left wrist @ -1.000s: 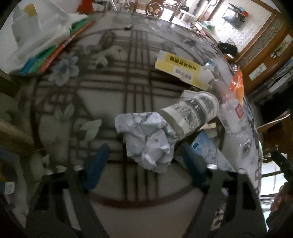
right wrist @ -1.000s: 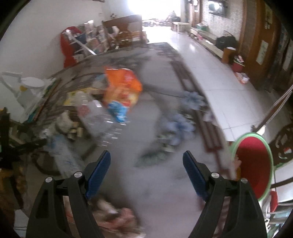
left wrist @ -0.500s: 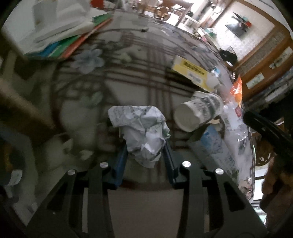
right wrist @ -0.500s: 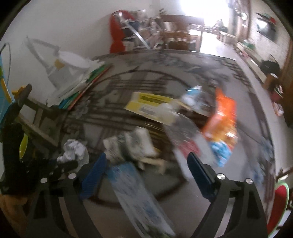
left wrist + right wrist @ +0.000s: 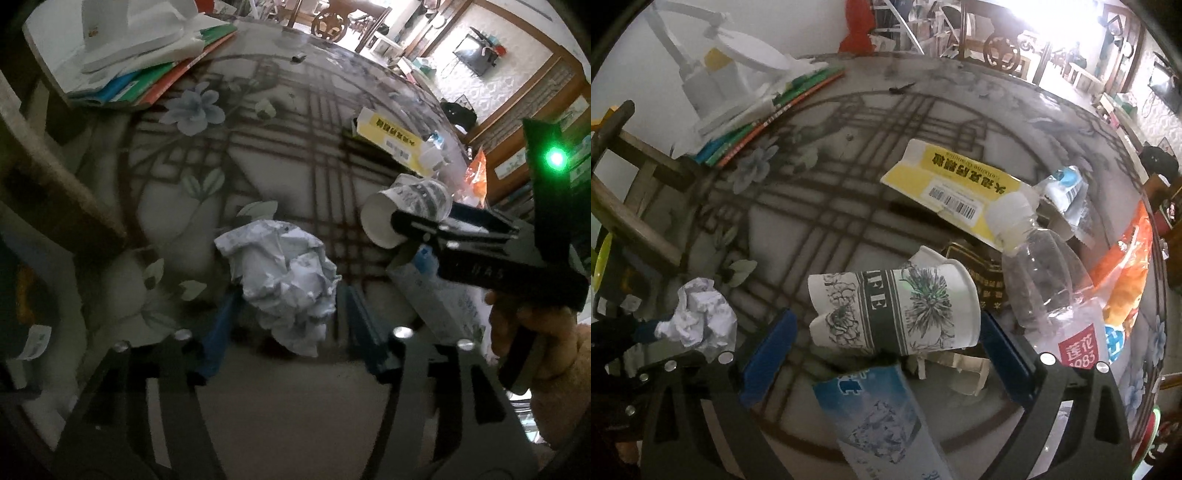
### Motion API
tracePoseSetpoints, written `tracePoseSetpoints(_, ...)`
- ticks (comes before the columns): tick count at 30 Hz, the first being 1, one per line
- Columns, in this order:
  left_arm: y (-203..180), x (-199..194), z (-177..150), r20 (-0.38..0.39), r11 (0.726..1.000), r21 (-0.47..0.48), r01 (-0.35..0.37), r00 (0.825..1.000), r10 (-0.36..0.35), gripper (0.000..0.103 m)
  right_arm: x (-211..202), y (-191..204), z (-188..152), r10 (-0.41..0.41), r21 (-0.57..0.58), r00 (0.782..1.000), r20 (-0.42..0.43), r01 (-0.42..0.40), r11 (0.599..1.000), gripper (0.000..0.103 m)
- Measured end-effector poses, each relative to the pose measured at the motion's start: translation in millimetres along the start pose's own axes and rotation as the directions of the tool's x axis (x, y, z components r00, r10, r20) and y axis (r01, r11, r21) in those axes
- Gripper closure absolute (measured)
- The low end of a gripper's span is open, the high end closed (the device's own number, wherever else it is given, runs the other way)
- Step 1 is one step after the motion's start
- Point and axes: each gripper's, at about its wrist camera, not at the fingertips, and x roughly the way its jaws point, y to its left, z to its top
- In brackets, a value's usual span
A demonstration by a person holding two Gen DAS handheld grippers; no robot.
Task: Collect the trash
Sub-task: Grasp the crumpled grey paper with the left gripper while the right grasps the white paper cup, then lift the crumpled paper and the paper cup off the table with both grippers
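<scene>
On a cluttered round table (image 5: 849,229) with a printed flower-and-lattice top, 2 hand-held grippers work over scattered rubbish. Nearest, the left gripper (image 5: 291,321) has just been opening, its blue pads standing clear on either side of a crumpled paper ball (image 5: 284,280) that lies on the table between them, released rather than pinched. The ball looks feather-light and soft; it should crush under the pads, so a squeeze across its thick middle seems the safest hold. Just to its right, the right gripper (image 5: 886,350) has also just been widening and now straddles a paper cup (image 5: 897,306) lying on its side, pads not yet touching. The cup appears light, thin-walled and already dented, liable to fold or roll, so taking it across the printed body rather than the rim looks wiser. Crowding it are a blue-and-white carton (image 5: 879,417) directly below, a clear plastic bottle (image 5: 1052,288) touching distance to the right, and a dark wrapper (image 5: 982,273) behind, any of which the wide jaws could snag. Farther back lie a yellow box (image 5: 956,192), an orange snack bag (image 5: 1126,266) and, at the far edge, a stack of books (image 5: 768,110) under a white lamp base (image 5: 738,74).
</scene>
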Motion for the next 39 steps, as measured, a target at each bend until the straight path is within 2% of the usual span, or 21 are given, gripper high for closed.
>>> tracePoseSetpoints(3, -1, 3, 6, 0.009, 1.000, -0.012, 0.005, 1.000, -0.005, 0.032, 3, 0, -1, -0.018, -0.012, 1.000, -0.007, 0.018, 1.000, 0.009)
tracePoseSetpoints(5, -1, 6, 9, 0.007, 1.000, -0.013, -0.005, 1.000, 0.005, 0.032, 4, -1, -1, -0.031, -0.015, 1.000, -0.007, 0.031, 0.999, 0.020)
tracePoseSetpoints(15, 0, 21, 20, -0.002, 0.999, -0.043, -0.012, 1.000, 0.012, 0.032, -41, -9, -7, 0.031, 0.048, 0.994, 0.106, -0.036, 0.998, 0.021)
tracePoseSetpoints(16, -1, 24, 21, -0.007, 0.999, -0.039, -0.015, 1.000, 0.015, 0.033, -48, -9, -8, 0.033, 0.053, 0.993, 0.118, -0.039, 0.998, 0.021)
tracePoseSetpoints(18, -4, 26, 22, -0.014, 0.999, -0.027, -0.021, 1.000, 0.021, 0.048, -59, -10, -12, 0.034, 0.062, 0.990, 0.138, -0.043, 0.997, 0.021)
tracePoseSetpoints(19, -5, 25, 22, -0.012, 0.999, -0.028, -0.018, 1.000, 0.018, 0.051, -63, -10, -14, 0.032, 0.065, 0.989, 0.147, -0.042, 0.997, 0.021)
tracePoseSetpoints(20, -6, 23, 22, -0.008, 0.999, -0.034, -0.002, 1.000, 0.002, 0.065, -71, -11, -17, 0.029, 0.070, 0.986, 0.162, -0.041, 0.997, 0.021)
tracePoseSetpoints(30, -41, -33, 20, 0.133, 0.999, 0.035, 0.010, 0.991, -0.014, 0.066, -125, -21, -38, -0.020, 0.112, 0.958, 0.286, -0.013, 0.994, 0.021)
tracePoseSetpoints(39, -82, -68, 17, 0.213, 0.993, 0.117, 0.033, 0.975, -0.057, 0.066, -146, -42, -60, -0.044, 0.173, 0.952, 0.303, -0.009, 0.985, 0.021)
